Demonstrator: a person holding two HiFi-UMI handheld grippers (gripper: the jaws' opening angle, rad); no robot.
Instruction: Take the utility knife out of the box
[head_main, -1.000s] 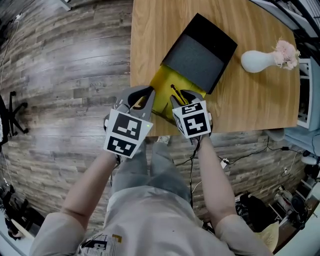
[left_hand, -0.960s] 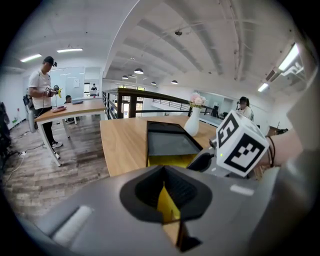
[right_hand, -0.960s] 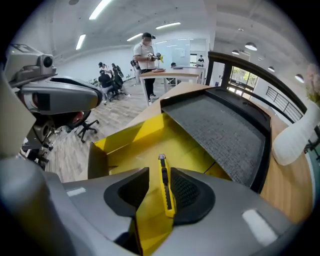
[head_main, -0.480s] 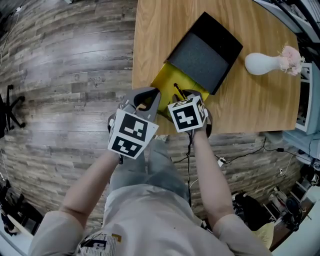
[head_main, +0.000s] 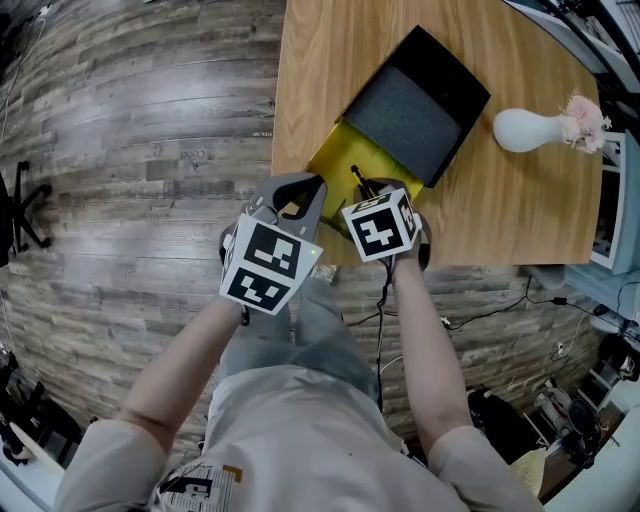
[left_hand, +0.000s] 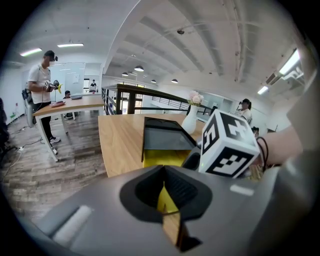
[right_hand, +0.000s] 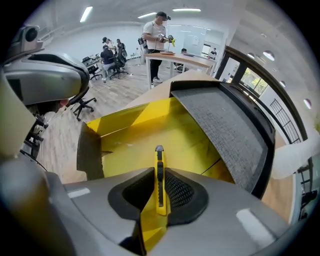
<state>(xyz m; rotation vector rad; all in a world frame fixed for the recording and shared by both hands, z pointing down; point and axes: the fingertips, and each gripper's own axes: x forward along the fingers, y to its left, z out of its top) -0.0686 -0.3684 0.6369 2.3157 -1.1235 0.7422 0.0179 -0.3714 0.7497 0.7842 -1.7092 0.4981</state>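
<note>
A black box with a yellow inside (head_main: 335, 160) lies at the table's near edge, its grey-lined lid (head_main: 415, 105) slid back. The yellow utility knife (right_hand: 159, 172) lies lengthwise on the box floor, and its dark tip (head_main: 356, 177) shows in the head view. My right gripper (right_hand: 159, 192) points steeply down into the box. Its jaws are closing, and the pads touch both sides of the knife. My left gripper (left_hand: 166, 200) is shut on the box's near wall (left_hand: 165, 201), a yellow and tan sliver between its jaws. In the head view it sits at the box's near left corner (head_main: 300, 205).
A white vase with pink flowers (head_main: 530, 128) lies on its side at the far right of the wooden table (head_main: 320, 50). The table's near edge runs just under both grippers, with wood-plank floor beyond. People stand at other tables far off.
My right gripper has tipped further down over the knife and its jaws have come together on it. My left gripper stays on the box wall.
</note>
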